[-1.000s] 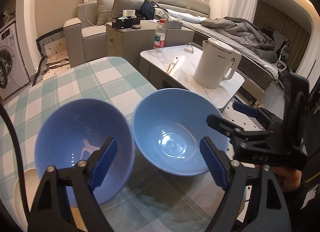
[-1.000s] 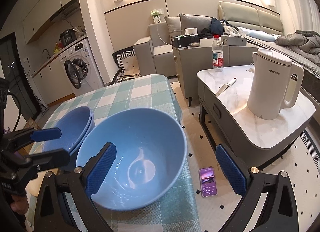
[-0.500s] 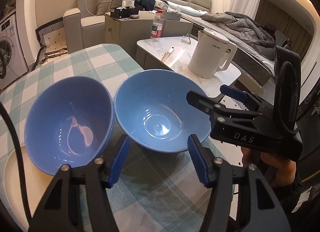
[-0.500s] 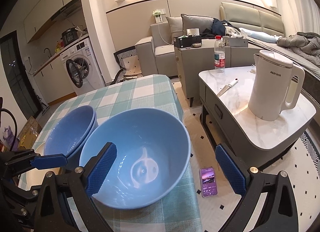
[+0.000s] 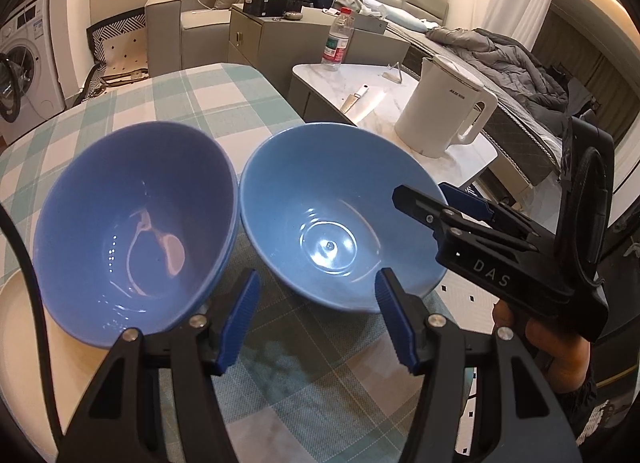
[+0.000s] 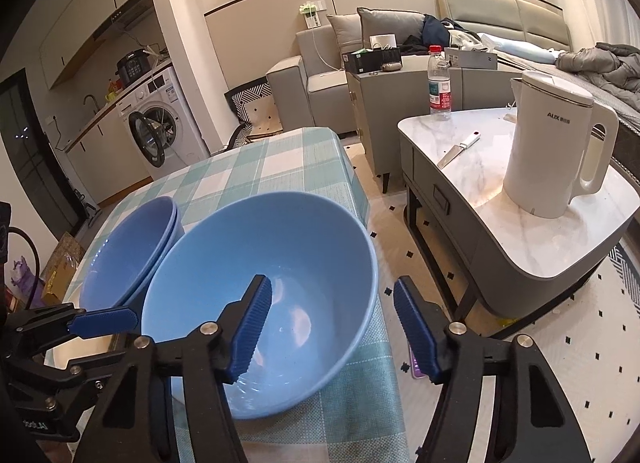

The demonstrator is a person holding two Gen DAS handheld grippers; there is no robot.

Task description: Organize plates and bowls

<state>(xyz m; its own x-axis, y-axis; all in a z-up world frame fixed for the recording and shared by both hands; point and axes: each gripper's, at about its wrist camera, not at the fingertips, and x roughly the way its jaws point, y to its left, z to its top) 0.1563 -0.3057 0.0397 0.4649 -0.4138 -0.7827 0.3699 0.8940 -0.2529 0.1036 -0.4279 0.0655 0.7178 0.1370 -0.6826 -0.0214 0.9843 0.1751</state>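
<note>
A light blue bowl [image 5: 336, 223] [image 6: 280, 263] stands on the checked tablecloth near the table's right edge. To its left, darker blue stacked bowls [image 5: 132, 231] [image 6: 128, 251] rest on a cream plate [image 5: 16, 327]. My right gripper [image 6: 334, 329] straddles the light bowl's right rim, one finger inside and one outside. Its jaws are closing and the pads do not touch the wall. It shows in the left wrist view too, right gripper [image 5: 460, 203]. My left gripper [image 5: 318, 317] hovers half open over the cloth just in front of both bowls, holding nothing.
A low marble table [image 6: 520, 231] to the right carries a white kettle [image 6: 556, 151], a knife [image 6: 458, 151] and a water bottle [image 6: 439, 83]. A phone [image 6: 414, 367] lies on the floor beside the tablecloth's edge. A washing machine [image 6: 160, 135] and sofa stand behind.
The left gripper's jaws narrowed and drew back out of the bowls to the cloth in front of them. The right gripper's jaws narrowed from wide around the light bowl to astride its right rim.
</note>
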